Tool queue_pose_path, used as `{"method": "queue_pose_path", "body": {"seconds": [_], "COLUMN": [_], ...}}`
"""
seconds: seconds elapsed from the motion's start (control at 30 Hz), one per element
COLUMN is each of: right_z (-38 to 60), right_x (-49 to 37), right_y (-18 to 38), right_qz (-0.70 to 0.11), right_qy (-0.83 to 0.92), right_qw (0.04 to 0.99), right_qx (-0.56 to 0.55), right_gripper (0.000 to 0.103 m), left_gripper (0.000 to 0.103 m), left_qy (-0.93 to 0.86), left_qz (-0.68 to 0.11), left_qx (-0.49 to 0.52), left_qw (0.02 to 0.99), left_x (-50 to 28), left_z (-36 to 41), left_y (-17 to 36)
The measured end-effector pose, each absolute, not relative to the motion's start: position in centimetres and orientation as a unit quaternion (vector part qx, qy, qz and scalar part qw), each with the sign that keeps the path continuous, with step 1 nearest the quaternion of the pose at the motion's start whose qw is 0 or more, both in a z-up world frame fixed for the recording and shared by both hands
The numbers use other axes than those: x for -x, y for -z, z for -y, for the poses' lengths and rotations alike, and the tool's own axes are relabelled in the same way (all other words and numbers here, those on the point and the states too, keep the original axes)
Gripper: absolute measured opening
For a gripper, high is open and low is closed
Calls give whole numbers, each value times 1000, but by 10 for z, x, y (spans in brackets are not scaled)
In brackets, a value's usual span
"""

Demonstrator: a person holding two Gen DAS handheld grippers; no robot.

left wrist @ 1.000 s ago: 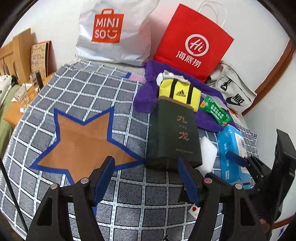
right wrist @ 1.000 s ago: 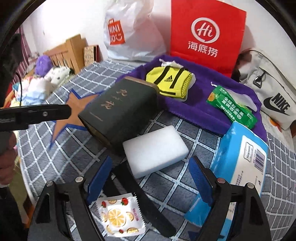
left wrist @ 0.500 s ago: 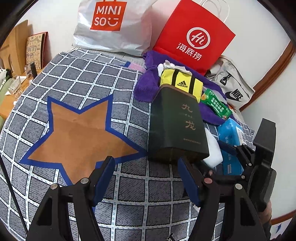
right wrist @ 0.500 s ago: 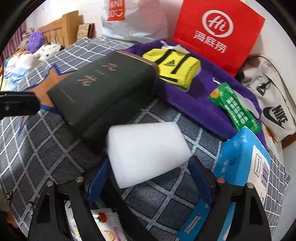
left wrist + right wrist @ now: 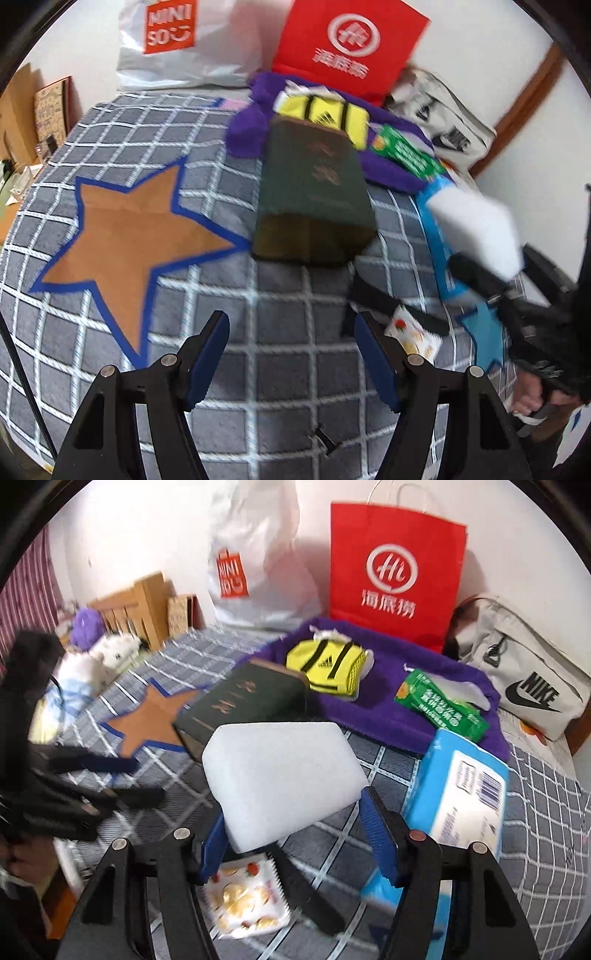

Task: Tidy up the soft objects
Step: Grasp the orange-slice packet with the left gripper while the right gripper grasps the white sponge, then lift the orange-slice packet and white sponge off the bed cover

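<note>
the white sponge, which a second ago lay on the checked bed cover, now rides lifted off it, clamped between the closing blue pads of the right claw. the dark green box sits at its 11 o'clock. the left claw hangs open and empty.

One white sponge between the right fingers. Ahead of them: one dark green box, one yellow pouch, one green packet, one purple towel. Three bags behind: one white, one red, one grey. Just right, one blue pack; below, one snack sachet.
</note>
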State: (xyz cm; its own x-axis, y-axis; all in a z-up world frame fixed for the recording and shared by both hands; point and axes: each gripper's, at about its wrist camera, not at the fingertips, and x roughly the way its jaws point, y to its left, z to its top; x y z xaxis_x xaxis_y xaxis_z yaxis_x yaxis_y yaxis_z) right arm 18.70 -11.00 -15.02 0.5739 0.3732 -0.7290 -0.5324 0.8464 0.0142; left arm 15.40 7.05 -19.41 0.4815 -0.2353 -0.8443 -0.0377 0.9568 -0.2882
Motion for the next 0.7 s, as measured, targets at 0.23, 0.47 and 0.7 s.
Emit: {"method": "queue_pose_path", "body": {"seconds": [0.23,0.47,0.7], "right_z": [158,206,236], "right_x": [-147,-115,-108], "right_y": [136,152,193], "right_qz": [-375,-392,-431], "right_qy": [-238,-208,-190], "right_qw": [893,895,882], "right_qx": [72,50,16], "right_gripper": [66,67,67], "left_gripper": [69,69,78], "left_qy": [111,148,142], "left_qz": [-510,-507,-507], "left_qx": [85,26,-50], "left_qw": [849,849,849], "left_x": [-142,-146,-146], "left_z": [-18,32,58], "left_y": [196,201,219]}}
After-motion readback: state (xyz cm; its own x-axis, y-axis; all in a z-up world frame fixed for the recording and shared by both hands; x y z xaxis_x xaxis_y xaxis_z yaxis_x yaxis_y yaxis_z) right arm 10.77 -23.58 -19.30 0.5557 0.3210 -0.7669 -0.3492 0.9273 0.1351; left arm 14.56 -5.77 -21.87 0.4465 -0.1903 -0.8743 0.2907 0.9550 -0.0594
